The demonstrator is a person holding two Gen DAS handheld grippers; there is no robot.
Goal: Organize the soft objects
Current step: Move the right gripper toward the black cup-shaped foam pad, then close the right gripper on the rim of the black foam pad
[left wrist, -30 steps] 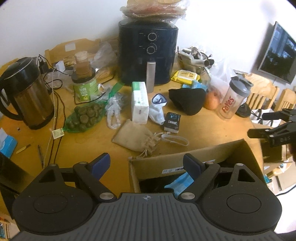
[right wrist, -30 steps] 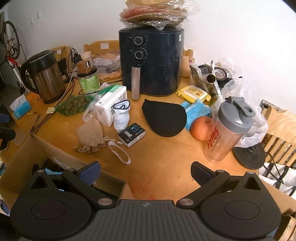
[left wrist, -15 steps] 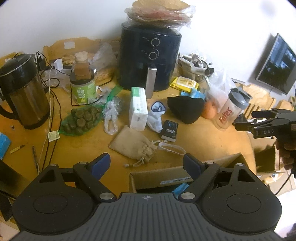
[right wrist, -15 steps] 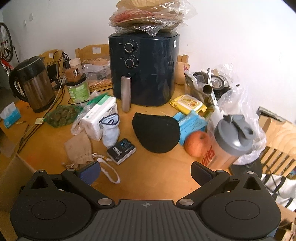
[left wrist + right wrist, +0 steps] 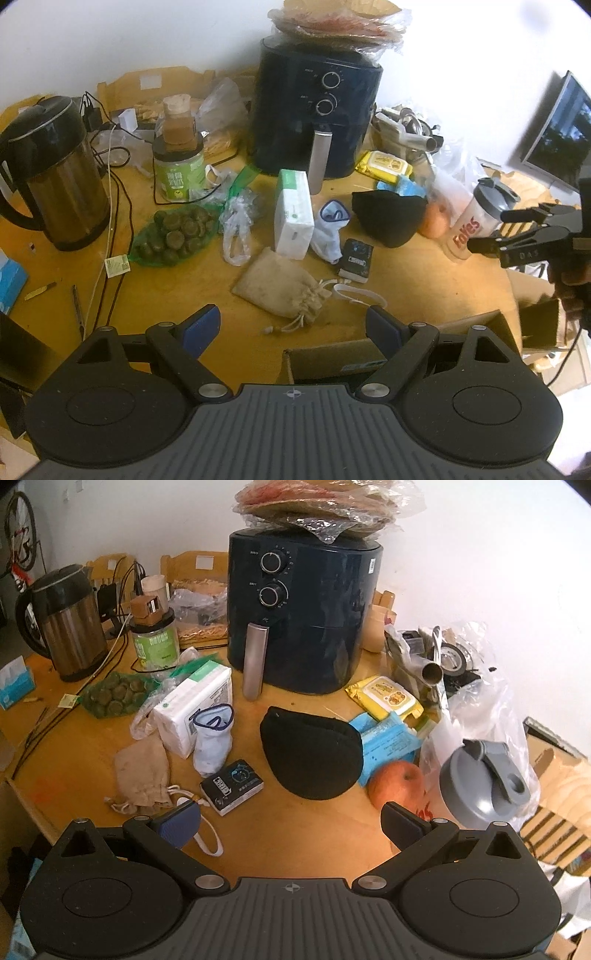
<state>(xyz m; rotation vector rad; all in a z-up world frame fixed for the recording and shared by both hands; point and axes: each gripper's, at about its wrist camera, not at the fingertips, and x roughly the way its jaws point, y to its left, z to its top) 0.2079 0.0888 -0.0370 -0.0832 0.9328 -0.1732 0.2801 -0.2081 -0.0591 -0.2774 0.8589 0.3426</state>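
Observation:
Soft things lie on the wooden table point(image 5: 424, 280): a tan drawstring pouch point(image 5: 280, 288) point(image 5: 142, 771), a black cap point(image 5: 388, 218) point(image 5: 314, 753), a white sock with a blue rim point(image 5: 328, 229) point(image 5: 214, 738) and a white strap point(image 5: 358, 295). My left gripper point(image 5: 291, 325) hovers open above the table's front, just before the pouch, with nothing between its jaws. My right gripper point(image 5: 291, 821) is open and empty too, in front of the cap; it also shows in the left wrist view, held by a hand at the right edge point(image 5: 517, 236).
A cardboard box point(image 5: 332, 360) stands below the table's front edge. Further back are an air fryer point(image 5: 303, 616), a kettle point(image 5: 55, 177), a green jar point(image 5: 179, 173), a tissue pack point(image 5: 293, 218), a small black box point(image 5: 232, 786), an apple point(image 5: 397, 782) and a shaker bottle point(image 5: 476, 790).
Both grippers have moved forward over the table toward the objects. The cardboard box has slid down and mostly out of both views. Both stay open.

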